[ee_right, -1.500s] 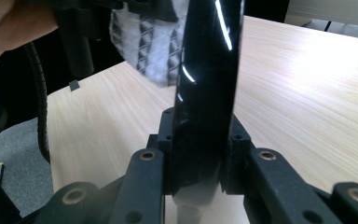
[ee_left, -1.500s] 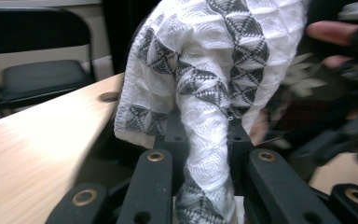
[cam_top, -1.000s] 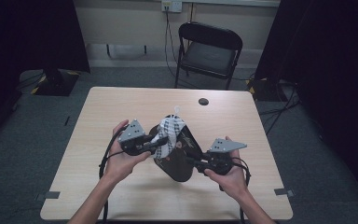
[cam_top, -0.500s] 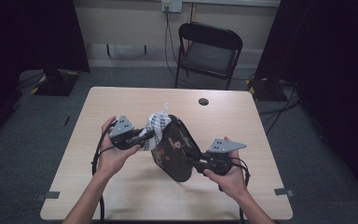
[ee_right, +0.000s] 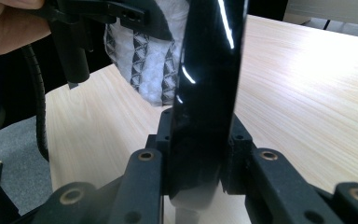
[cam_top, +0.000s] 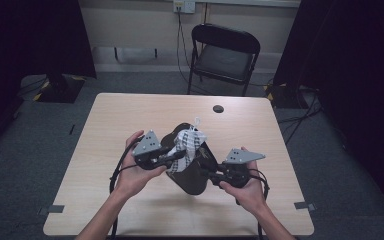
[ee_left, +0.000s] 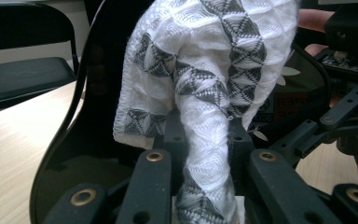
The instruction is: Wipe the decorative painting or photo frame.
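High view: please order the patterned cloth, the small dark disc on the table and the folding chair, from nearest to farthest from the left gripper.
Measured from the left gripper:
1. Patterned cloth: clamped in its jaws, pressed against the black plate.
2. Small dark disc: on the table, towards the far edge.
3. Folding chair: on the floor beyond the table.

A recording studio or lab: bare wooden table (cam_top: 130, 120) on grey carpet (cam_top: 55, 150), black curtains (cam_top: 30, 40) at 10 and 2 o'clock, folding chair (cam_top: 223, 52) and wall socket (cam_top: 183, 6) at 12 o'clock.
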